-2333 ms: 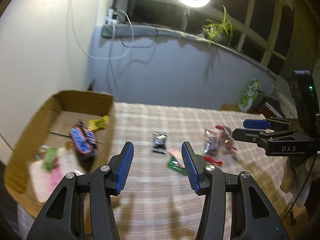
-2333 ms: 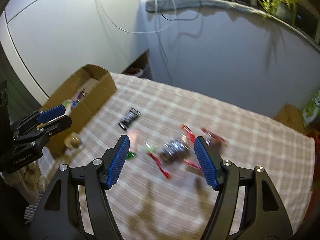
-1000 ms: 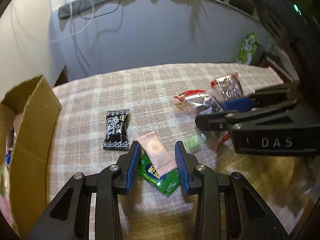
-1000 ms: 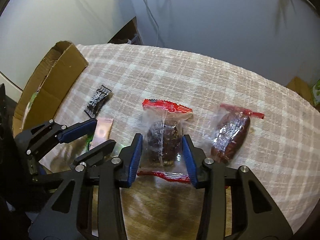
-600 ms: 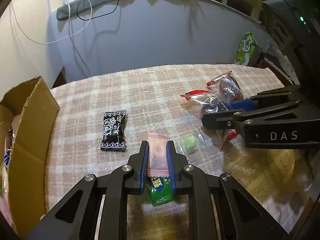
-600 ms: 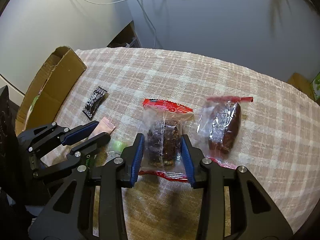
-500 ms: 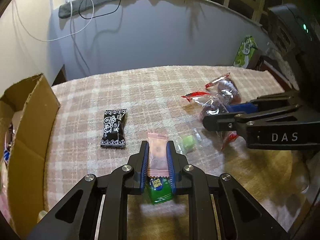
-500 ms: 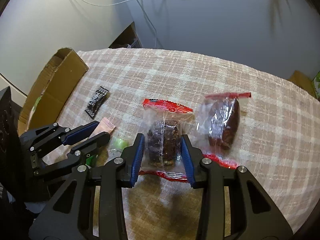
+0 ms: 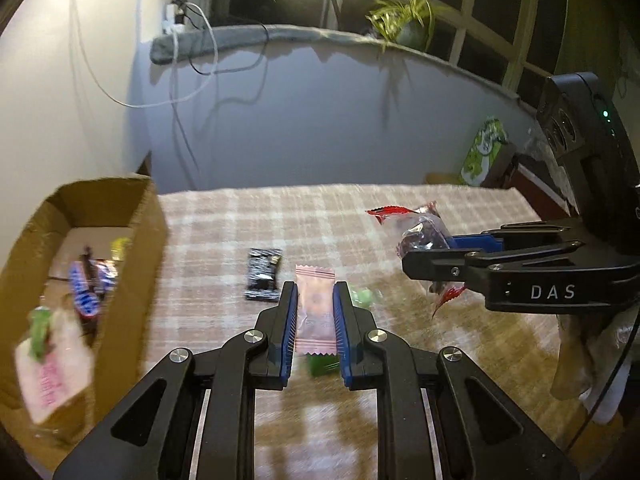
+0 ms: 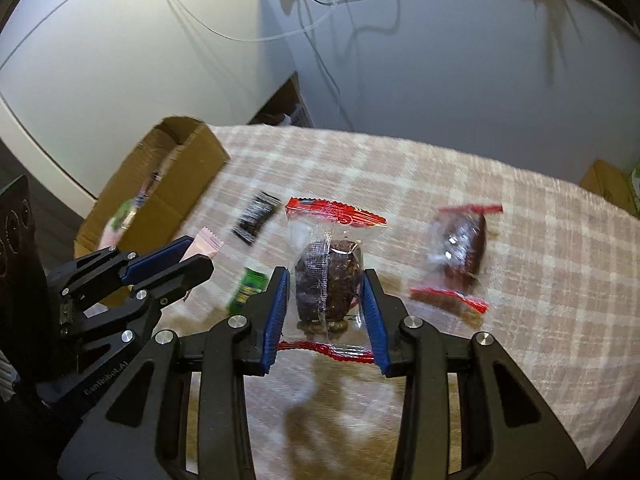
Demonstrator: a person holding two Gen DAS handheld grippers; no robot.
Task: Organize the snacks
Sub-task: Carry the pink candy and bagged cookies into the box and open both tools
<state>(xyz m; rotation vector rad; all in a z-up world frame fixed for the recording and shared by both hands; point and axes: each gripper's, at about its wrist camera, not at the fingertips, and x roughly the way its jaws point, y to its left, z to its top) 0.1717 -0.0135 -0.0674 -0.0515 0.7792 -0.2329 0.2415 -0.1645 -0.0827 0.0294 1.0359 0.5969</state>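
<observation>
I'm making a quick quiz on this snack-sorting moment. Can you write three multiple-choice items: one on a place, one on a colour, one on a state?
1. Where does the black snack packet lie?
A. inside the cardboard box
B. on the checked cloth between the box and the grippers
C. on the window ledge

2. What colour is the wrapper held by the left gripper?
A. pink
B. blue
C. yellow

3. How does the right gripper stand?
A. wide open over bare cloth
B. shut on the black packet
C. shut on a clear packet with red ends

Answers:
1 B: it lies flat on the checked cloth, right of the cardboard box.
2 A: the pink wrapper sits between the jaws.
3 C: the jaws press both sides of the clear packet with red ends.
</observation>
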